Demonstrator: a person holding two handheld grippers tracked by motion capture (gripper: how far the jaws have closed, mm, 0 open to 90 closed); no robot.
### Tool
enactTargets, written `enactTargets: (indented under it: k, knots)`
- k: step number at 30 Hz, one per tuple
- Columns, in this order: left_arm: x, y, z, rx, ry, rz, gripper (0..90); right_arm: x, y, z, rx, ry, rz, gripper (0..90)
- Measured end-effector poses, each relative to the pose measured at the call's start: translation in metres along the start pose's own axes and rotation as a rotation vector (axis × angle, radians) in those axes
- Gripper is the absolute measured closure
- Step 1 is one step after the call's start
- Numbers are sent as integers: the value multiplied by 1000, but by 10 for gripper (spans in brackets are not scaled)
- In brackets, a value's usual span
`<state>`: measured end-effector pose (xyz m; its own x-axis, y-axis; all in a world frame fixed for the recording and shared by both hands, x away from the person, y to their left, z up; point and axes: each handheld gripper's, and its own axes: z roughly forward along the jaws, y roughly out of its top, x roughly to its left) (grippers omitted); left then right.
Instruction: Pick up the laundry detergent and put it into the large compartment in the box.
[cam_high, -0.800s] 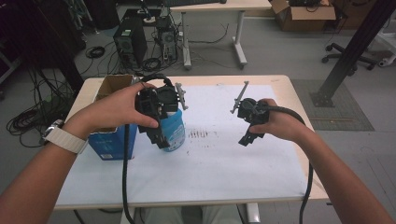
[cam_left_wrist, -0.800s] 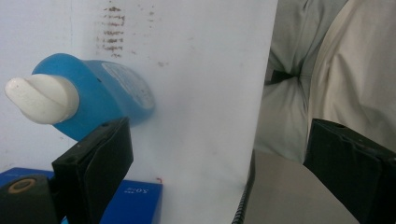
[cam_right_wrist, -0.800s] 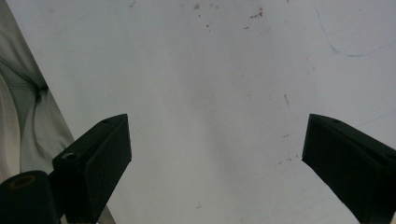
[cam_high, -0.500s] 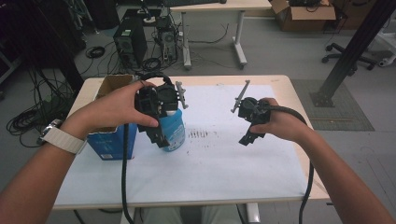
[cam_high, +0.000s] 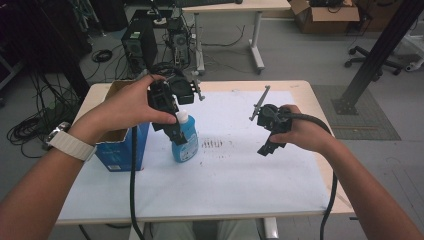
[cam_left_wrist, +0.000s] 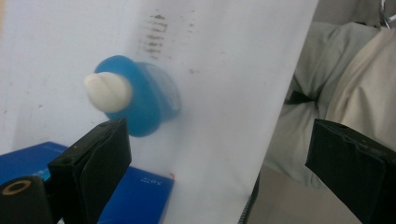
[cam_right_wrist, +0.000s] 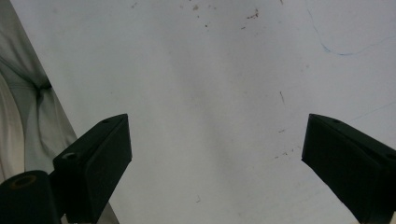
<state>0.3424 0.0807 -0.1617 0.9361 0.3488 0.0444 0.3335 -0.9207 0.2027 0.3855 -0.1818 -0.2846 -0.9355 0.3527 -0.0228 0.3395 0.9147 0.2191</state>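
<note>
A blue bottle (cam_high: 185, 142) with a white cap (cam_high: 182, 117) stands upright on the white-covered table (cam_high: 240, 185), left of centre. My left gripper (cam_high: 176, 131) hangs just above and beside the bottle, pointing down. In the left gripper view the bottle (cam_left_wrist: 144, 105) sits ahead of the left jaw, below it and apart from it, and my left gripper (cam_left_wrist: 219, 135) is open with nothing between its jaws. My right gripper (cam_high: 267, 146) is held over the table's right half; in the right gripper view my right gripper (cam_right_wrist: 215, 126) is open above bare white sheet.
An open blue cardboard box (cam_high: 122, 147) stands right beside the bottle on its left. Dark smudges (cam_high: 212, 144) mark the sheet at centre. Cables trail from both grippers to the near edge. Computer towers (cam_high: 135, 47) and another table stand on the floor behind.
My left gripper has lifted slightly, so the bottle's white cap now shows beneath it. The bottle and the right hand have stayed where they were.
</note>
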Motion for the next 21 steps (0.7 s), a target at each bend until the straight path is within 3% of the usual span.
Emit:
enactTargets:
  k: [1,2,12,18,21]
  knots:
    - [0,0,0,0,0,0,67,0,0,0,0,0,0,83]
    - [3,2,-4,-7,3,-38,66,0,0,0,0,0,-2,83]
    - [14,7,-12,7,61,-142,67,-2,2,-1,-7,-7,-8,83]
    - [19,8,-14,-3,82,-181,71,-1,3,0,-4,-8,-9,83]
    - [24,8,-16,-19,98,-229,68,-1,3,0,-7,-9,-13,84]
